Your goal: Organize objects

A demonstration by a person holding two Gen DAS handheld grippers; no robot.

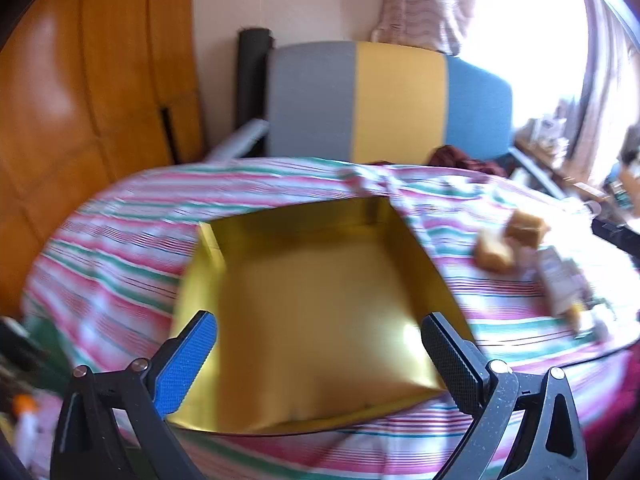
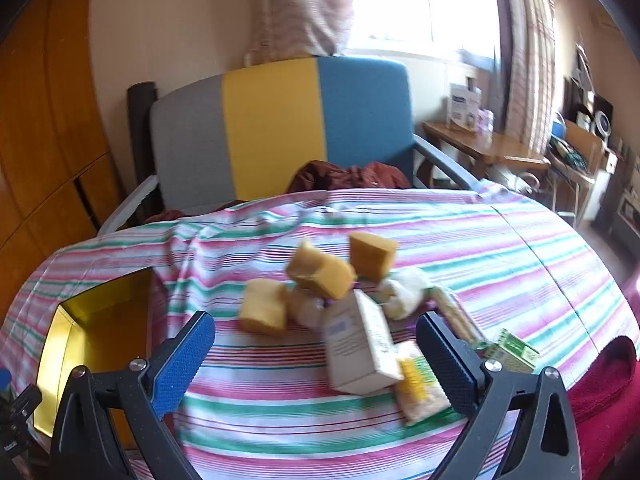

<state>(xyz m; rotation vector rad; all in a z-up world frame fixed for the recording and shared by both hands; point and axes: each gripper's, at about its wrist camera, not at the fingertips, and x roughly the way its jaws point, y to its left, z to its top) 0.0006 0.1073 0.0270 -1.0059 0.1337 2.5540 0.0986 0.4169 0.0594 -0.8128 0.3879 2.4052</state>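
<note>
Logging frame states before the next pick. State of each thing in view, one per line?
left claw: open, holding nothing, over the box
right claw: open, holding nothing
gold box: open-topped, nothing visible inside
sponge blocks: loose on the cloth, outside the box
white carton: lying tilted, looks closed
green carton: on the cloth, apart from the pile
striped cloth: wrinkled near the box

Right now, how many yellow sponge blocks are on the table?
3. One sponge lies nearest the gold box, one is propped in the middle of the pile, and one sits farthest back. More could be hidden under the packets.
</note>
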